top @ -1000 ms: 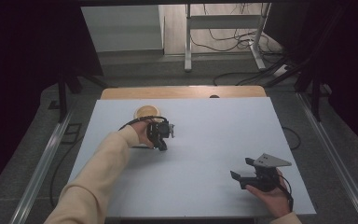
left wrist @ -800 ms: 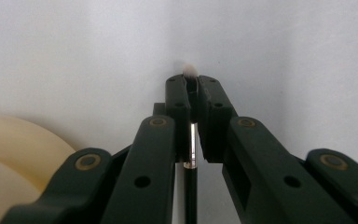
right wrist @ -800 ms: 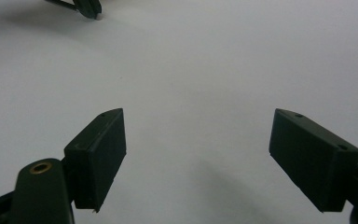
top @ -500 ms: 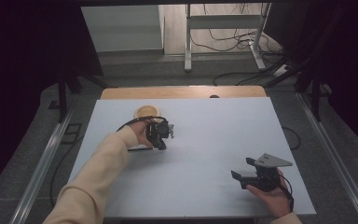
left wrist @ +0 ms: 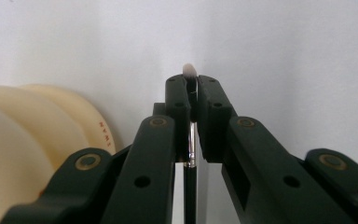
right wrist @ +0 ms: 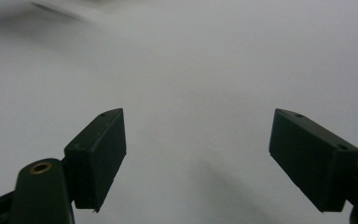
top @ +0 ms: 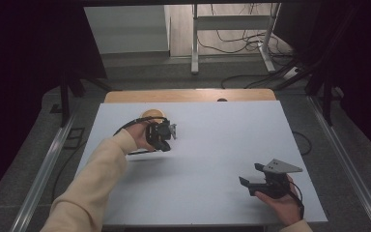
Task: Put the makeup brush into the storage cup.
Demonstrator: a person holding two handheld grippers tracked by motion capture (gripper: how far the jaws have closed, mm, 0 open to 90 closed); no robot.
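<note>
Left gripper [left wrist: 192,100]: black jaws pressed together, pinching a thin brush [left wrist: 190,140] above the table's [top: 212,145] far-left part.
Brush: slim black handle, shiny metal ferrule, pale rounded tip poking just past the jaw ends.
Bowls [left wrist: 37,140]: cream, smooth, rounded, nested, just left of the jaws; small reddish lettering on one rim, unreadable.
Right gripper [right wrist: 198,158]: jaws spread wide, nothing between, over matte white tabletop.

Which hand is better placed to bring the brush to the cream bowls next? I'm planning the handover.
Left. The left gripper is shut on the brush, with the cream bowls right beside it. The right gripper rests open and empty at the table's near right.
</note>
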